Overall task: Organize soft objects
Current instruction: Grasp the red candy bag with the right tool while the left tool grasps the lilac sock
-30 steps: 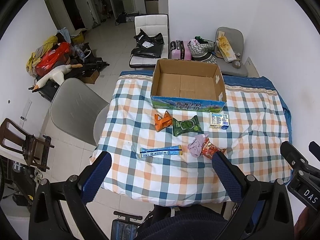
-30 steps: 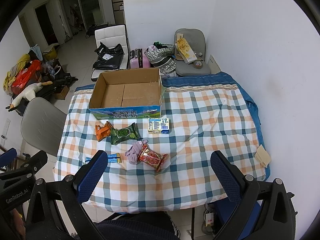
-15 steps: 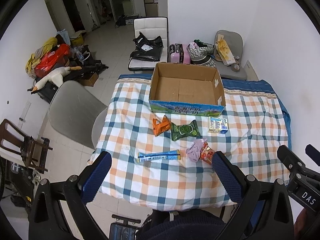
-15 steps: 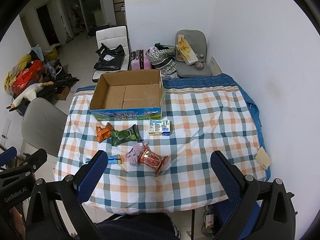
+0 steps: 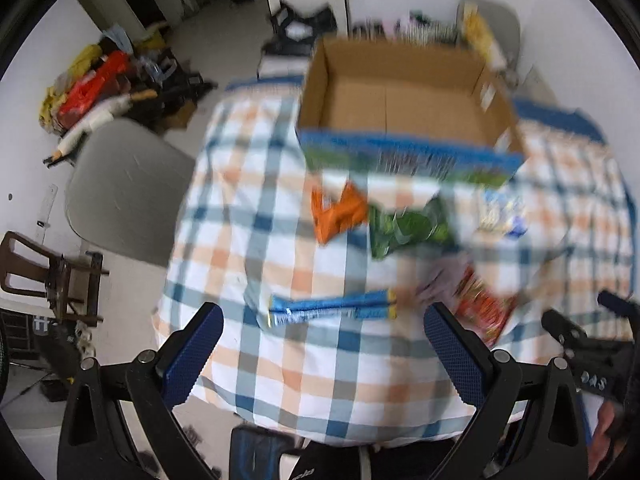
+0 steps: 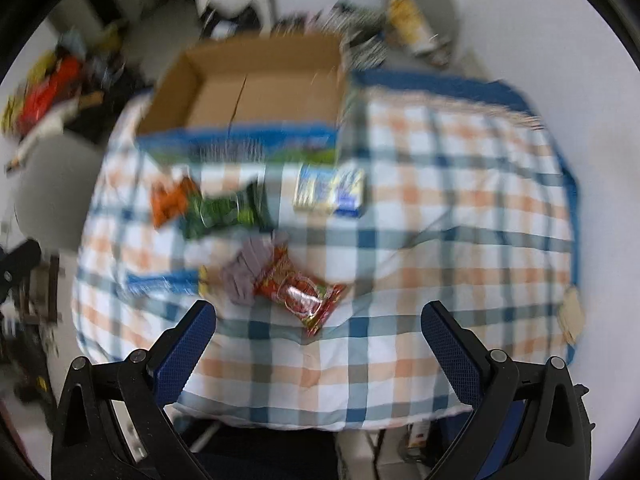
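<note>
An open, empty cardboard box (image 5: 408,104) (image 6: 256,92) stands at the far side of a checked table (image 5: 280,360) (image 6: 440,220). In front of it lie an orange packet (image 5: 338,214) (image 6: 170,200), a green packet (image 5: 408,230) (image 6: 228,210), a small blue-yellow carton (image 5: 500,210) (image 6: 330,190), a lilac cloth (image 6: 250,266), a red packet (image 5: 482,310) (image 6: 302,294) and a long blue stick pack (image 5: 332,308) (image 6: 164,282). My left gripper (image 5: 322,350) and right gripper (image 6: 320,354) are both open, empty and above the near table edge. Both views are motion-blurred.
A grey chair (image 5: 120,192) stands left of the table. A white wall runs along the right. A white chair with black bags (image 5: 304,12) and a pile of belongings (image 5: 100,76) sit on the floor beyond. A beige pad (image 6: 572,314) lies at the table's right edge.
Both grippers have moved down and forward toward the table, so the items look much larger. The views are now blurred. Nothing on the table has moved.
</note>
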Tool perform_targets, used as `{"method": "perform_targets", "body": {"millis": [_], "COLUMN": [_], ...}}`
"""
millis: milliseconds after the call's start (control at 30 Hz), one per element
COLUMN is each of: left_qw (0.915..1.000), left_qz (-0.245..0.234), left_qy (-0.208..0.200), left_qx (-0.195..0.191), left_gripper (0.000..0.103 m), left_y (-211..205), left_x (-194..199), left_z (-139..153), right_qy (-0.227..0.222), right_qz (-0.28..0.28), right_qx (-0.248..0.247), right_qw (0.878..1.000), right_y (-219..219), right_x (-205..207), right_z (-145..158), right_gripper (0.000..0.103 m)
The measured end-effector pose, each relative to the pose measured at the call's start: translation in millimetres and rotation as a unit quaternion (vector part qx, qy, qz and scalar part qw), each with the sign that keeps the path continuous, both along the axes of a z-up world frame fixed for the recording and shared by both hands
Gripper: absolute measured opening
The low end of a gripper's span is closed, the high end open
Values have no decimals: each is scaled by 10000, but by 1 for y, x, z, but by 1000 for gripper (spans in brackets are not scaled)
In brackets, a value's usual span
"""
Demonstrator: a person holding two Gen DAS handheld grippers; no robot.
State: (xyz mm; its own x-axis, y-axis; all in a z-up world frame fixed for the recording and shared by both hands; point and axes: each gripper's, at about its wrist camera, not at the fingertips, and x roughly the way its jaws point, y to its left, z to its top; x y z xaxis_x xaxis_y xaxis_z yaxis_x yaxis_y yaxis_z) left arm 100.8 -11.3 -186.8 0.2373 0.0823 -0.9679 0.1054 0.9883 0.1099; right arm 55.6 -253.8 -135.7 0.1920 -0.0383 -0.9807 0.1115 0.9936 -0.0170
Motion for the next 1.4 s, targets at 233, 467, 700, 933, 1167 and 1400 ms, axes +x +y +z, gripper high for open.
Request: {"method": "perform_targets", "body": {"millis": [233, 467, 700, 933, 1167, 1400], "left_qw": [9983, 9961, 9940, 9881, 9748, 9760], "left_qz": [90, -73, -379, -854, -1458, -1392], "left_qy": [576, 881, 995, 1248, 1691, 1671], "left_qx": [42, -30, -240, -293, -36, -88], "left_gripper": [103, 103, 103, 103, 70, 36], "left_y": [-3, -19, -49, -98, -138, -142], "left_x": [5, 7, 18, 45, 46, 21], "left_z": [-75, -108, -115, -150, -193, -190], "right_qy": [1003, 1648, 1964, 1942, 1857, 1989], "right_qz": [726, 1445, 607, -1218, -1237, -1190], "right_qx": [61, 62, 207, 1303, 1410, 1191], "right_qw": [9923, 9757, 9784, 9646, 9645, 9655], "right_y": [8, 31, 11, -52, -57, -47], "right_x": [43, 53, 43, 14, 11, 34], "right_z": [-139, -221, -246, -257, -273, -285], "right_gripper": [103, 97, 55, 53, 56, 56]}}
